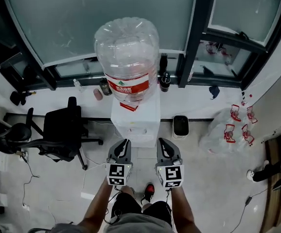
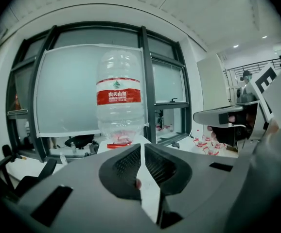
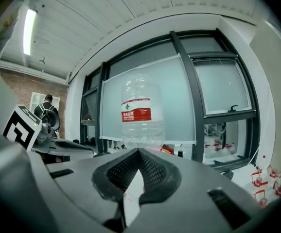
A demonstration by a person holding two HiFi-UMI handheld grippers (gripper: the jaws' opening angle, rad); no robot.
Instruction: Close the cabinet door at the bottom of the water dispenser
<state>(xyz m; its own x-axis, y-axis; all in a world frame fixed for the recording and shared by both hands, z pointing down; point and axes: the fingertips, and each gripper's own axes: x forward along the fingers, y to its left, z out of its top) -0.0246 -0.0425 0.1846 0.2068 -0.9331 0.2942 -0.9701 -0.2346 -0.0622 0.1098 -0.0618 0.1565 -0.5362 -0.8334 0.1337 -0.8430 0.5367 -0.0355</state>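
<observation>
Dead ahead, backed against the dark-framed window ledge and fronting the person, a white box-shaped water dispenser (image 1: 136,123), long axis vertical, its bottom cabinet door too foreshortened under the steep downward look to tell closed from ajar. On top, neck down, a large clear plastic water bottle with a red label (image 1: 127,57), fill level unreadable; at left a black office chair (image 1: 62,127), at right a small white box with a dark face (image 1: 181,125) and clear plastic bags with red print (image 1: 228,127), only bare floor before the dispenser. Side by side near its front, left gripper (image 1: 124,147) with jaws drawn to a thin slit on nothing, right gripper (image 1: 165,148) with tips pressed together, likewise empty.
</observation>
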